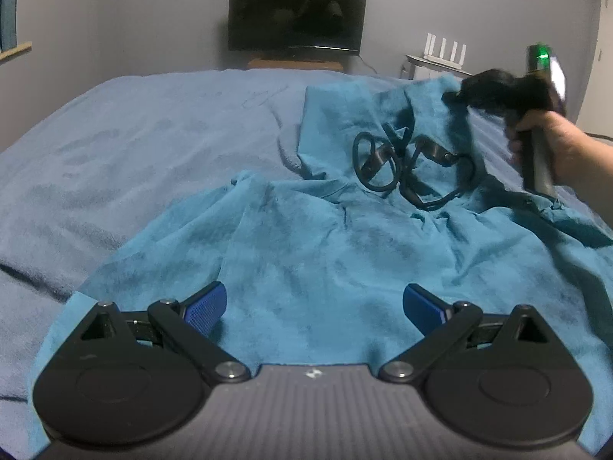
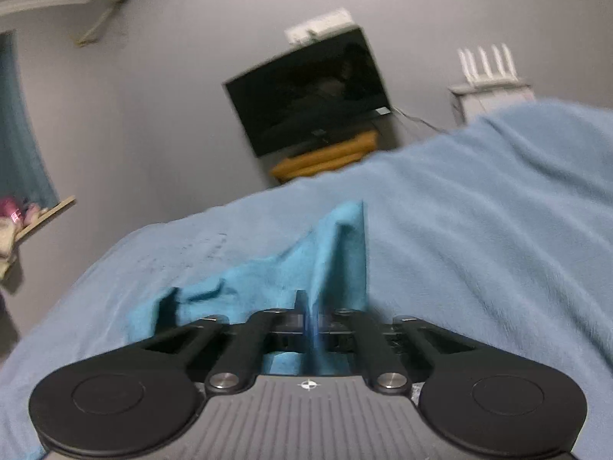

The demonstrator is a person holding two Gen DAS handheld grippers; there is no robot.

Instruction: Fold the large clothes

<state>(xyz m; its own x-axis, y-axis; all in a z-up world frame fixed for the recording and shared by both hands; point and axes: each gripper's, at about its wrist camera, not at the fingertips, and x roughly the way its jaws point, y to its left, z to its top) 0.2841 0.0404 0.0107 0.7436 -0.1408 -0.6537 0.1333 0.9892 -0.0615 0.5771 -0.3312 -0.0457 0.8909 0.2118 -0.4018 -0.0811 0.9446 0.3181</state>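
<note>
A teal T-shirt (image 1: 306, 237) with a black line print lies crumpled on the bed. My left gripper (image 1: 314, 306) is open, its blue pads (image 1: 203, 308) spread wide just above the shirt's near part. My right gripper (image 2: 311, 322) is shut on a fold of the teal shirt (image 2: 329, 253), which rises between its jaws. In the left wrist view the right gripper (image 1: 459, 94) shows at the upper right, blurred, in a hand, lifting the shirt's far right edge.
The bed is covered by a light blue blanket (image 1: 134, 145). Beyond it stand a dark TV (image 1: 297, 13) on a wooden stand, and a white router (image 1: 444, 50) on a small table. A window sill (image 2: 42, 214) is at the left.
</note>
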